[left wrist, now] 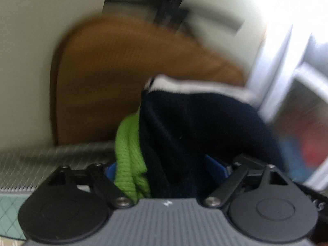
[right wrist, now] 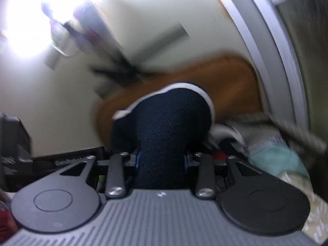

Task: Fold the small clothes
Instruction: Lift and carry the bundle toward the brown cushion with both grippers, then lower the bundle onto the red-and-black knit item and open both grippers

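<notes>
A navy garment point(left wrist: 194, 123) with a white trimmed edge and a bright green knit cloth point(left wrist: 129, 153) are bunched together between the jaws of my left gripper point(left wrist: 162, 168). The jaws stand wide. The green cloth lies against the left blue pad, and the navy one reaches the right pad point(left wrist: 215, 166). In the right wrist view the navy garment point(right wrist: 170, 112) bulges up out of my right gripper point(right wrist: 162, 160), whose jaws are closed on a thick fold of it. Both views are blurred.
A brown cushioned back point(left wrist: 123, 71) stands ahead against a pale wall. A grey metal frame point(right wrist: 262, 41) runs along the right. Pale teal cloth point(right wrist: 276, 157) and other laundry lie low on the right. A black device point(right wrist: 16, 139) sits at the left edge.
</notes>
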The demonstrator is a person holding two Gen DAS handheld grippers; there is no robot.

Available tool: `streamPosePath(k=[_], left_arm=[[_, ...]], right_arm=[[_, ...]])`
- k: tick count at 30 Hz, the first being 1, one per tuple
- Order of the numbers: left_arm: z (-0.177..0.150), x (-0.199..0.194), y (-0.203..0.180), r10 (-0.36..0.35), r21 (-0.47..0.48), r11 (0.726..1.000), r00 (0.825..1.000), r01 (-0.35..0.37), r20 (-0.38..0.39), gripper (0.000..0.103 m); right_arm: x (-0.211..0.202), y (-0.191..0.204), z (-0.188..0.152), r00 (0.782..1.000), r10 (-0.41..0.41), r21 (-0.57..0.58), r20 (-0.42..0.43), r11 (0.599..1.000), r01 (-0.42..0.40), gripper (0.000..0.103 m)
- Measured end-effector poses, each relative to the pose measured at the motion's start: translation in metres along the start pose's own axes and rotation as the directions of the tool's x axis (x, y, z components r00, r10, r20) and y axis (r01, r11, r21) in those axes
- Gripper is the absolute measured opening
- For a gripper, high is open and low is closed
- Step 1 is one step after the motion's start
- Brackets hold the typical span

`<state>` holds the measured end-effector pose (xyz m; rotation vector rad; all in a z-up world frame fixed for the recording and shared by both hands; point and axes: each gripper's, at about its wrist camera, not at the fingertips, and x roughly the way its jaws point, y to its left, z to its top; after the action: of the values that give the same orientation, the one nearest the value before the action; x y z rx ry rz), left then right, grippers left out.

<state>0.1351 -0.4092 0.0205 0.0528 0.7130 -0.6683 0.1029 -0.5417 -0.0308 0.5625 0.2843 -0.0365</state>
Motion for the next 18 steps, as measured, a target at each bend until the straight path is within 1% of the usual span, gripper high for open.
streamPosePath(k=[1, 2, 3, 5, 7, 8, 9, 10, 11, 12, 13, 14, 16, 18], left_arm=[[-0.006, 0.004, 0.002, 0.003, -0.002, 1.000, 1.000, -0.003, 0.027, 0.102], [-0.011, 0.006, 0.005, -0.014, -0.005, 1.000, 0.999, 0.014, 0.048, 0.102], [-0.013, 0.007, 0.007, -0.032, -0.010, 0.999, 0.998, 0.032, 0.055, 0.103], [-0.013, 0.008, 0.011, -0.046, -0.035, 0.998, 0.998, 0.048, 0.042, 0.103], [-0.010, 0.003, 0.014, -0.052, -0.057, 0.997, 0.998, 0.053, 0.020, 0.102], [-0.012, -0.007, 0.016, -0.039, -0.061, 0.997, 0.999, 0.041, 0.034, 0.102], [-0.014, -0.016, 0.018, -0.022, -0.060, 0.998, 0.998, 0.026, 0.060, 0.102], [-0.019, -0.028, 0.021, -0.012, -0.055, 0.998, 0.996, 0.017, 0.090, 0.102], [-0.027, -0.042, 0.025, -0.007, -0.043, 0.999, 0.993, 0.012, 0.116, 0.103], [-0.033, -0.053, 0.031, 0.006, -0.033, 0.999, 0.992, -0.001, 0.129, 0.103], [-0.043, -0.065, 0.035, 0.031, -0.015, 0.999, 0.990, -0.029, 0.139, 0.103], [-0.054, -0.075, 0.040, 0.056, 0.005, 0.998, 0.988, -0.057, 0.145, 0.103], [-0.075, -0.094, 0.052, 0.108, 0.035, 0.993, 0.983, -0.115, 0.149, 0.103], [-0.097, -0.114, 0.065, 0.161, 0.050, 0.984, 0.976, -0.170, 0.144, 0.103]], right_arm=[[0.003, -0.007, -0.008, 0.999, 0.019, 0.005, 0.032, 1.000, -0.019, 0.041], [0.003, -0.007, -0.011, 0.999, 0.015, -0.002, 0.047, 1.000, -0.015, 0.041], [0.001, -0.003, -0.010, 0.999, -0.002, -0.020, 0.036, 1.000, 0.002, 0.042], [-0.003, 0.002, -0.010, 0.999, -0.016, -0.073, 0.051, 0.997, 0.019, 0.045], [-0.006, 0.003, -0.016, 0.998, -0.001, -0.073, 0.070, 0.997, 0.006, 0.050], [-0.009, 0.007, -0.016, 0.997, -0.011, -0.081, 0.076, 0.997, 0.017, 0.056], [-0.017, 0.011, -0.016, 0.994, -0.031, -0.093, 0.107, 0.995, 0.041, 0.065], [-0.029, 0.017, -0.017, 0.985, -0.061, -0.109, 0.163, 0.991, 0.080, 0.071], [-0.035, 0.020, -0.012, 0.970, -0.092, -0.122, 0.225, 0.985, 0.121, 0.081], [-0.043, 0.026, -0.014, 0.954, -0.117, -0.130, 0.275, 0.979, 0.157, 0.083], [-0.053, 0.034, -0.015, 0.940, -0.133, -0.132, 0.314, 0.974, 0.182, 0.083], [-0.062, 0.040, -0.018, 0.935, -0.132, -0.130, 0.331, 0.974, 0.183, 0.083], [-0.075, 0.054, -0.029, 0.939, -0.098, -0.142, 0.331, 0.978, 0.152, 0.084], [-0.085, 0.070, -0.048, 0.954, -0.051, -0.179, 0.294, 0.978, 0.107, 0.087]])
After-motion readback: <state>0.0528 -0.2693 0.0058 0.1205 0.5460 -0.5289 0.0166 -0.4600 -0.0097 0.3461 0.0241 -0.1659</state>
